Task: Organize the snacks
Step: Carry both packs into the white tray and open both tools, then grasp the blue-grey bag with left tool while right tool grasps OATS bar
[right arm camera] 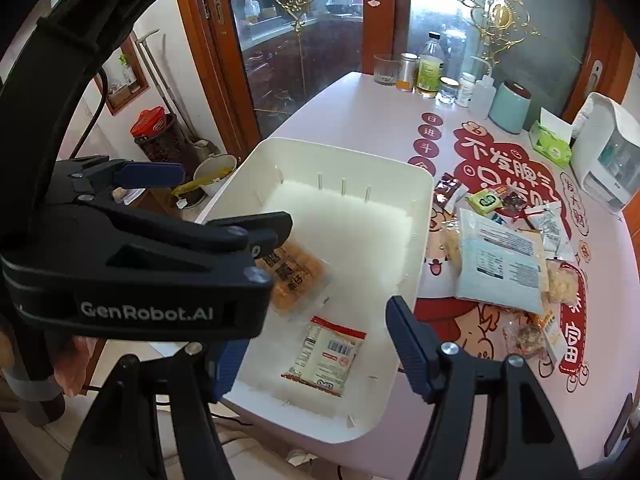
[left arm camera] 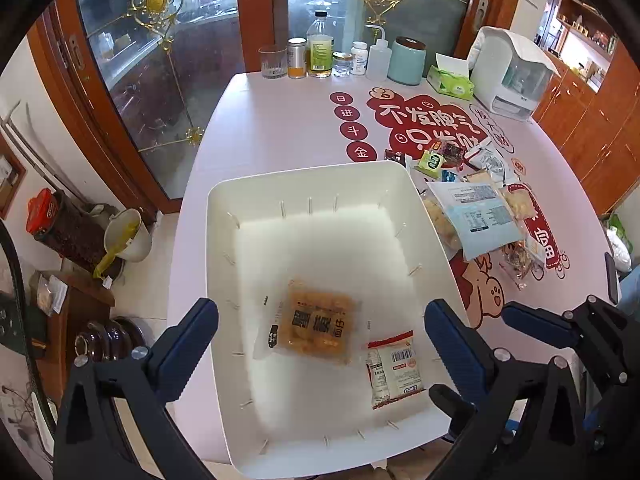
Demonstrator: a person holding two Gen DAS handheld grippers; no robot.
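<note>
The bench [left arm camera: 280,128], under a pale pink cover with red cartoon lettering, carries everything; bottles and jars line its far edge, out of the way of the sorting. Nearest the person sits the white bin [left arm camera: 304,178], a broad, shallow tub pulled to the bench's near edge, probably so both hands can drop things in from above. Right of the bin lies the loose heap of snacks [right arm camera: 508,232] not yet sorted, topped by a large pale blue packet [right arm camera: 500,268] lying label-up, with small sachets and wrapped sweets scattered around it.

Inside the bin two packs lie flat on its floor, near each other but apart: an orange biscuit pack [left arm camera: 316,322] toward the middle and a smaller red-and-white packet [left arm camera: 394,368] at the near right corner. Laid side by side rather than stacked, they leave the far half of the bin free for the rest.

The left tongs [left arm camera: 320,344] hang over the orange pack with jaws spread wide and nothing between them. The right tongs [right arm camera: 316,356] hover above the red-and-white packet, jaws partly apart and not touching it, so both tools are empty. I judge the next step is a reach to the heap
</note>
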